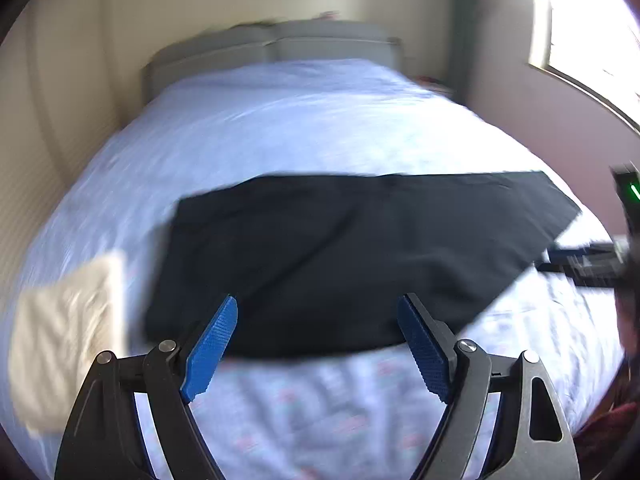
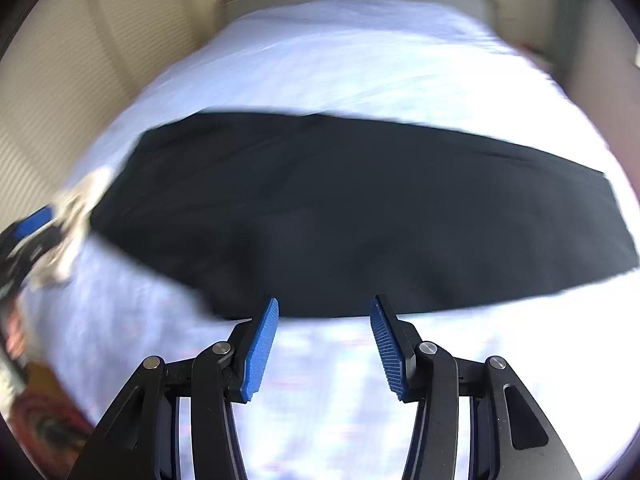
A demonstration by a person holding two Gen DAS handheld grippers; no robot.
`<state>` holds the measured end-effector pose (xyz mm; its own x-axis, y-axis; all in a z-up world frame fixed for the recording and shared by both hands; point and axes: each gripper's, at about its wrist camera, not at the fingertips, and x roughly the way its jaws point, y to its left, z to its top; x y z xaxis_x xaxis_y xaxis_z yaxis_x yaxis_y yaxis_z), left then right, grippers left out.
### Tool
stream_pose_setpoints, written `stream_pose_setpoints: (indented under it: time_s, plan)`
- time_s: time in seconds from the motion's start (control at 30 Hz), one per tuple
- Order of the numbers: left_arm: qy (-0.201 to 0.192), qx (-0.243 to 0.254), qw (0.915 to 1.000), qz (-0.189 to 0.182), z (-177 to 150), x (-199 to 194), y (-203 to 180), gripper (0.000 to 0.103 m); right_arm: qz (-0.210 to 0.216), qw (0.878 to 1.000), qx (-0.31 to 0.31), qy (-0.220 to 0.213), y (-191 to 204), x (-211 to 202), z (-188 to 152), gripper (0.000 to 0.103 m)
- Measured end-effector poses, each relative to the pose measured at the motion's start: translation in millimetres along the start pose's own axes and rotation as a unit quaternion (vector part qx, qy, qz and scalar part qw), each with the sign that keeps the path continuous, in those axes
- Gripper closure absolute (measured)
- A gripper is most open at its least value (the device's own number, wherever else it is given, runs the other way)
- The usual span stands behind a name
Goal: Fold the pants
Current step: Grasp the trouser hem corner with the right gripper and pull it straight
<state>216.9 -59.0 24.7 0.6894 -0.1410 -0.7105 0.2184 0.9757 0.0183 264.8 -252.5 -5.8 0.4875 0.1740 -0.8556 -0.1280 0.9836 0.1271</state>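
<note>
Black pants (image 1: 340,256) lie flat across a bed with a pale blue sheet (image 1: 280,120), folded into a long band running left to right. They also show in the right wrist view (image 2: 360,216). My left gripper (image 1: 318,304) is open and empty, its blue pads just above the pants' near edge. My right gripper (image 2: 324,308) is open and empty at the near edge of the pants. The right gripper also shows at the far right of the left wrist view (image 1: 584,264), beside the pants' right end. The left gripper appears at the left edge of the right wrist view (image 2: 32,228). Both views are blurred.
A cream folded cloth (image 1: 68,340) lies on the bed left of the pants, also seen in the right wrist view (image 2: 76,216). Grey pillows (image 1: 276,44) sit at the head of the bed. A wall stands on the left, a bright window (image 1: 592,20) on the right.
</note>
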Motion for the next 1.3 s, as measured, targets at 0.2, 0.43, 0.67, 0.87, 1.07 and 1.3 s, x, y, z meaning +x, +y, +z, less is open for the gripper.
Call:
stream_pose_setpoints:
  time_s: [0.2, 0.43, 0.67, 0.87, 1.07, 1.3]
  plan:
    - [0.001, 0.075, 0.9941, -0.078, 42, 51, -133, 0.021, -0.086, 0.989, 0.107, -0.057, -149, -31, 0, 0.054]
    - [0.063, 0.033, 0.9846, -0.159, 76, 136, -256, 0.021, -0.102, 0.959, 0.237, -0.115, -301, -47, -10, 0.054]
    - [0.061, 0.063, 0.9854, -0.146, 75, 176, -330, 0.021, -0.087, 0.924, 0.353, -0.122, -408, -9, -39, 0.054]
    - [0.044, 0.101, 0.9851, -0.132, 70, 192, -367, 0.021, -0.043, 0.901, 0.411, -0.132, -444, 28, -41, 0.054]
    - [0.058, 0.097, 0.9839, -0.139, 66, 203, -371, 0.021, -0.057, 0.896, 0.42, -0.135, -451, 45, -35, 0.089]
    - [0.058, 0.093, 0.9838, -0.142, 66, 211, -375, 0.021, -0.117, 0.901, 0.385, -0.165, -449, 30, -10, 0.098]
